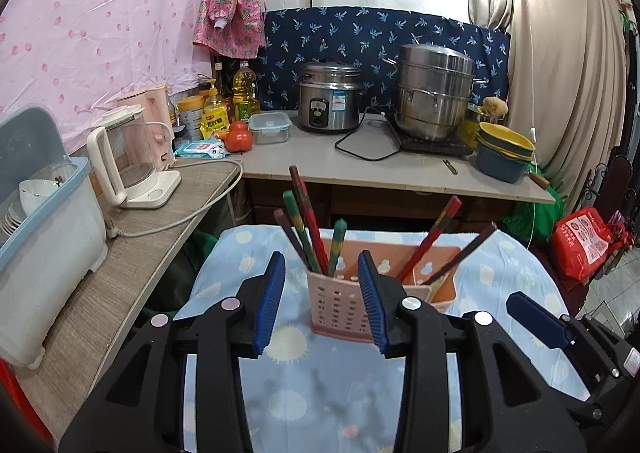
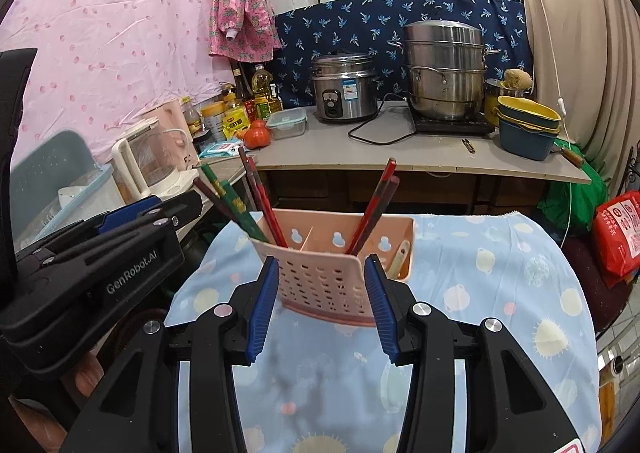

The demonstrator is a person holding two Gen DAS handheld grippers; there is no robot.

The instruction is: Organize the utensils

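Note:
A pink perforated utensil holder (image 1: 344,305) stands on a blue patterned cloth (image 1: 312,393), also in the right wrist view (image 2: 324,281). Several chopsticks, green and red (image 1: 308,225), lean in its left compartment; two dark red ones (image 1: 436,241) lean in the right one. In the right wrist view they show on the left (image 2: 236,205) and right (image 2: 376,205), with a pale spoon (image 2: 398,259) low in the right compartment. My left gripper (image 1: 324,293) is open and empty just before the holder. My right gripper (image 2: 320,297) is open and empty, its jaws on either side of the holder's front wall.
A counter (image 1: 380,169) behind holds a rice cooker (image 1: 330,97), steamer pot (image 1: 434,93), stacked bowls (image 1: 504,153), bottles and tomatoes (image 1: 240,137). A side shelf at left holds a kettle (image 1: 128,161) and a dish rack (image 1: 40,221). A red bag (image 1: 584,245) lies right.

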